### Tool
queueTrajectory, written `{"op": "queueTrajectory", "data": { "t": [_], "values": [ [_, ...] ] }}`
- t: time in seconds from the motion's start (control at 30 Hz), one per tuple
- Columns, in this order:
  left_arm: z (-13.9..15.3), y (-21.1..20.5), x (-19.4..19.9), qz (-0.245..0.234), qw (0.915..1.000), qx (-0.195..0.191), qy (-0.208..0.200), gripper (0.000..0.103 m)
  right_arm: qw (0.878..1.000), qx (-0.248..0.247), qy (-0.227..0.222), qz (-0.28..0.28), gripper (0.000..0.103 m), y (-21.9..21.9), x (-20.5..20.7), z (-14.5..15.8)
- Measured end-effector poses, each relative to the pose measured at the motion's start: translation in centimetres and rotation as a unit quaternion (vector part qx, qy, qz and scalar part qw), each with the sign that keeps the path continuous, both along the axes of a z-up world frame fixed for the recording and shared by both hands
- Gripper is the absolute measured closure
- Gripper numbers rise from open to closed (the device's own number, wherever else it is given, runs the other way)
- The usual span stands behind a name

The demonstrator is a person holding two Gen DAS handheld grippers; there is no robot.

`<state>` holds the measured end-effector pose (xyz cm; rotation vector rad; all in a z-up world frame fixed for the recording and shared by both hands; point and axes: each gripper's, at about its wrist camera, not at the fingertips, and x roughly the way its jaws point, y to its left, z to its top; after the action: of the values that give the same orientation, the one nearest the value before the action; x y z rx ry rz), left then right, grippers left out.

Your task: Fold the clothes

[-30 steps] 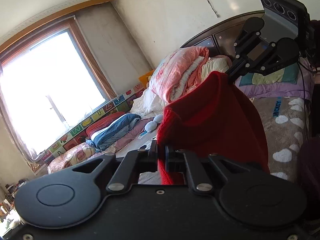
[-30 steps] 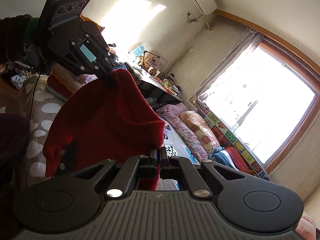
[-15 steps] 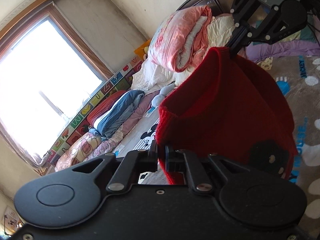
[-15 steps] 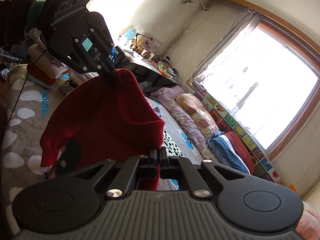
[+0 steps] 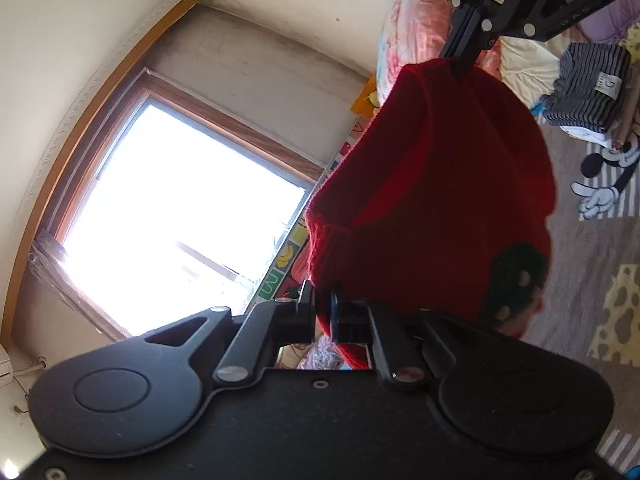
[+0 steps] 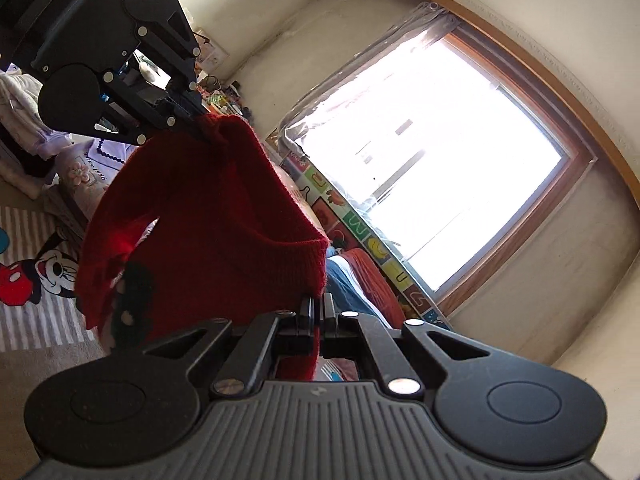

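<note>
A red knitted sweater point(image 5: 432, 200) hangs in the air between my two grippers, with a dark green patch with buttons point(image 5: 516, 280) near its lower side. My left gripper point(image 5: 322, 308) is shut on one corner of its ribbed edge. My right gripper point(image 6: 318, 312) is shut on the opposite corner of the sweater point(image 6: 208, 224). Each gripper shows in the other's view at the far end of the sweater: the right one point(image 5: 460, 66) at the top of the left wrist view, the left one point(image 6: 200, 130) at the upper left of the right wrist view.
A bed with a grey Mickey Mouse blanket point(image 5: 600, 184) lies below. Folded striped clothes point(image 5: 584, 88) and piled pink and cream quilts point(image 5: 416, 28) sit at its head. A large bright window point(image 6: 432, 152) fills one wall, with alphabet mats point(image 6: 360, 232) beneath it.
Both grippers have swung and tilted while holding the sweater: the views have rolled, the window is more central, and the two grippers have come closer together. Both grips are unchanged.
</note>
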<state>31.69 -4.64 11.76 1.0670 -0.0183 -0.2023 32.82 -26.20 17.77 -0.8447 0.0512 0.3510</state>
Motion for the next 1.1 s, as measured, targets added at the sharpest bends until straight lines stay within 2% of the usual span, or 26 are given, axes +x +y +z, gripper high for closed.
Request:
{"op": "queueTrajectory", "data": {
  "t": [0.13,0.27,0.4,0.47,0.57,0.73,0.83,1.1],
  "values": [
    [-7.5,0.4,-3.1,-0.013,0.9987,0.037,0.034,0.098,0.999,-0.019,0.023,0.012,0.1,0.3,-1.8,-6.5],
    [-14.5,1.0,-8.6,-0.03,0.9937,0.051,0.095,0.098,0.995,-0.031,0.09,0.03,0.1,1.1,-5.0,-15.0],
    [-19.2,1.5,-13.9,-0.042,0.9886,0.072,0.125,0.098,0.985,-0.067,0.145,0.059,0.1,2.8,-11.1,-22.4],
    [-20.6,2.0,-16.6,-0.048,0.9871,0.084,0.128,0.098,0.981,-0.083,0.161,0.074,0.1,3.4,-13.7,-25.0],
    [-22.0,2.1,-19.1,-0.057,0.9855,0.095,0.128,0.098,0.978,-0.091,0.168,0.085,0.1,3.8,-17.0,-26.5],
    [-23.3,1.7,-22.2,-0.064,0.9848,0.104,0.123,0.098,0.98,-0.081,0.161,0.086,0.1,3.7,-21.3,-26.1],
    [-24.6,1.7,-24.8,-0.073,0.9829,0.122,0.117,0.098,0.979,-0.1,0.153,0.092,0.1,3.5,-23.7,-26.2],
    [-27.8,2.0,-30.4,-0.077,0.9794,0.144,0.119,0.098,0.966,-0.161,0.163,0.121,0.1,3.9,-30.2,-29.0]
  ]
}}
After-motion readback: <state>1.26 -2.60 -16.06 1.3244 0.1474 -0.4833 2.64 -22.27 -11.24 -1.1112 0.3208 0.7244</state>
